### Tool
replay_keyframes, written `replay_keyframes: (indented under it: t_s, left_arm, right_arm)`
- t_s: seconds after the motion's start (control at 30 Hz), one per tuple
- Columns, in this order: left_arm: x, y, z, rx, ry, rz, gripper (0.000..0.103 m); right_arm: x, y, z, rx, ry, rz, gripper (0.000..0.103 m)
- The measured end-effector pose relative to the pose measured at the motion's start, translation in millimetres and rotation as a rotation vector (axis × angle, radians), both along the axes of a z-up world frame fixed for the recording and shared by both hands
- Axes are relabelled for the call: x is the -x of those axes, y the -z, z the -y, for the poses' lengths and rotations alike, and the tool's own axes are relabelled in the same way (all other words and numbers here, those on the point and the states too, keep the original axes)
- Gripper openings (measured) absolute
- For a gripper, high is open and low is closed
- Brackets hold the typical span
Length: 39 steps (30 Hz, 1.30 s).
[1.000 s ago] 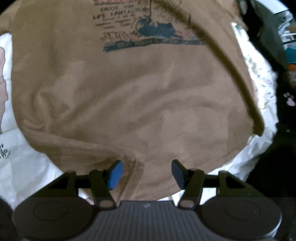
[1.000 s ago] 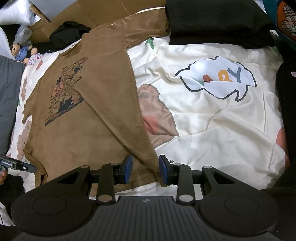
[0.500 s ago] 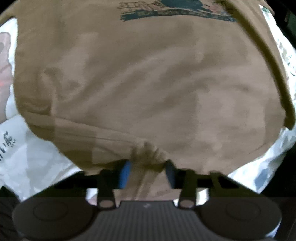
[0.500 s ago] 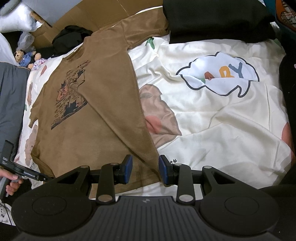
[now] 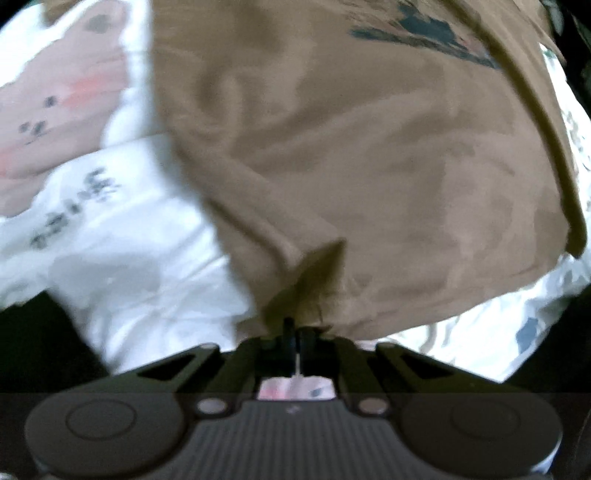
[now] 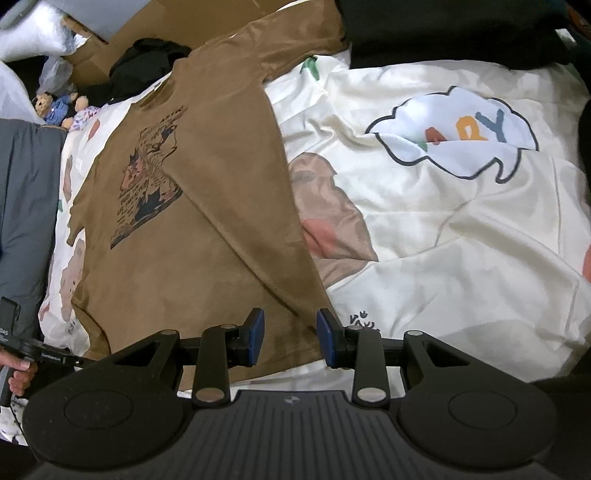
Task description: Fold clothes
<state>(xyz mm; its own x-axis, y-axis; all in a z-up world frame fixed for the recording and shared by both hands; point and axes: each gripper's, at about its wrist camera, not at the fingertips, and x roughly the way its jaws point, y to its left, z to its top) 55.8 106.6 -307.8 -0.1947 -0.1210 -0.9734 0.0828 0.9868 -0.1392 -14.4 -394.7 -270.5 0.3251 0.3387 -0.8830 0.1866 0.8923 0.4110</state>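
A brown printed T-shirt point(image 6: 192, 206) lies spread on a white cartoon-print bedsheet point(image 6: 461, 240). In the left wrist view the shirt point(image 5: 369, 166) fills the frame, and my left gripper point(image 5: 295, 332) is shut on its bottom hem, which bunches up at the jaws. My right gripper point(image 6: 290, 339) is open, its blue pads hovering over the shirt's near hem corner on the right side. The left gripper and the hand holding it also show in the right wrist view point(image 6: 22, 347) at the far left edge.
A folded dark garment point(image 6: 443, 33) lies at the back right of the bed. Cardboard point(image 6: 155, 22), a black cloth point(image 6: 144, 70) and teddy bears point(image 6: 59, 107) sit at the back left. A grey item point(image 6: 26, 206) borders the left side.
My left gripper closed on the shirt's bottom hem and lifted it, dragging the cloth rightward and uncovering sheet on the left. My right gripper stayed open, drifting slightly.
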Motion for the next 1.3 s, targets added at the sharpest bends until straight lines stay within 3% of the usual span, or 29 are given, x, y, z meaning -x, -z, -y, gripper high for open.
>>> replay_keyframes:
  t_s: [0.27, 0.6, 0.7, 0.8, 0.87, 1.03, 1.3]
  left_arm:
    - [22.1, -22.4, -22.2, -0.047, -0.047, 0.015, 0.001]
    - [26.7, 1.6, -9.4, -0.122, -0.032, -0.073, 0.002]
    - [27.0, 1.9, -17.8, -0.133, -0.071, -0.093, 0.014]
    - [22.8, -8.2, -30.0, -0.119, -0.101, -0.061, 0.025]
    - [15.1, -14.1, -35.8, -0.099, -0.140, -0.015, 0.039]
    - [3.9, -14.6, -38.8, -0.072, -0.180, 0.054, 0.054]
    - [10.0, 15.4, -42.0, -0.083, -0.142, 0.003, 0.059]
  right_arm:
    - [-2.5, 2.8, -0.2, -0.021, -0.021, -0.008, 0.036]
    - [-7.2, 2.9, 0.7, 0.018, -0.032, -0.026, 0.041]
    - [-9.0, 2.6, 1.1, 0.036, -0.035, -0.031, 0.041]
    - [-10.9, 2.3, 1.6, 0.055, -0.038, -0.036, 0.042]
    - [-12.1, 2.1, 1.9, 0.067, -0.040, -0.040, 0.042]
    - [-18.8, 4.8, 2.0, 0.118, -0.053, -0.067, 0.042]
    - [-32.9, 25.7, -3.0, 0.161, -0.119, -0.176, 0.042]
